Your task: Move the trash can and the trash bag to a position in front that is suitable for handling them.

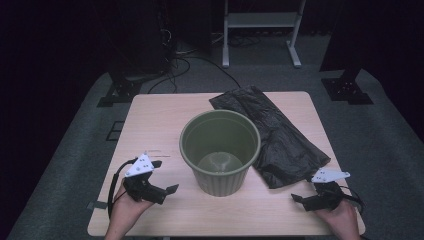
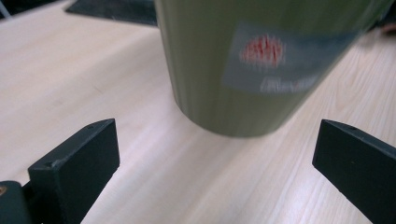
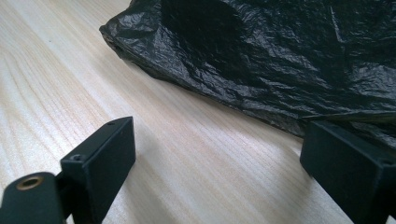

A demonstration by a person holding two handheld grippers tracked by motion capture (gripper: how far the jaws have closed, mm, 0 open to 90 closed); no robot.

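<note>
Two grippers low over the table (image 1: 155,120), one on either side of the green bin (image 1: 220,182), both with jaws spread wide and nothing between them. Right gripper (image 1: 302,191) by far the nearer to the black plastic bag (image 1: 282,135): in the high view just short of the bag's near end, jaws aimed across toward it. Same again in the right gripper view (image 3: 217,158): crumpled edge of the bag (image 3: 261,60) dead ahead and a little toward the right-hand jaw, flat on the wood, seeming to overlap that jaw's tip, though touching or merely behind it impossible to tell. Long axis of the bag on a diagonal, from the far middle of the table behind the bin down to the near right edge; hence only a short forward reach for the right hand, probably onto the near end. Left gripper (image 1: 165,176) well apart from the bag, with the bin between; in the left gripper view (image 2: 215,158) facing the bin's lower wall (image 2: 243,70), close ahead but not touching, bin upright at the table's middle. Likely split, judged from this layout: right for the bag, left for steadying the bin. Hard to make out: position of the bag's mouth, number of folded layers; left flank of the bag hidden behind the bin's rim; label on the bin's wall blurred, a red mark and pale lettering, unreadable; inside of the bin seemingly empty.
</note>
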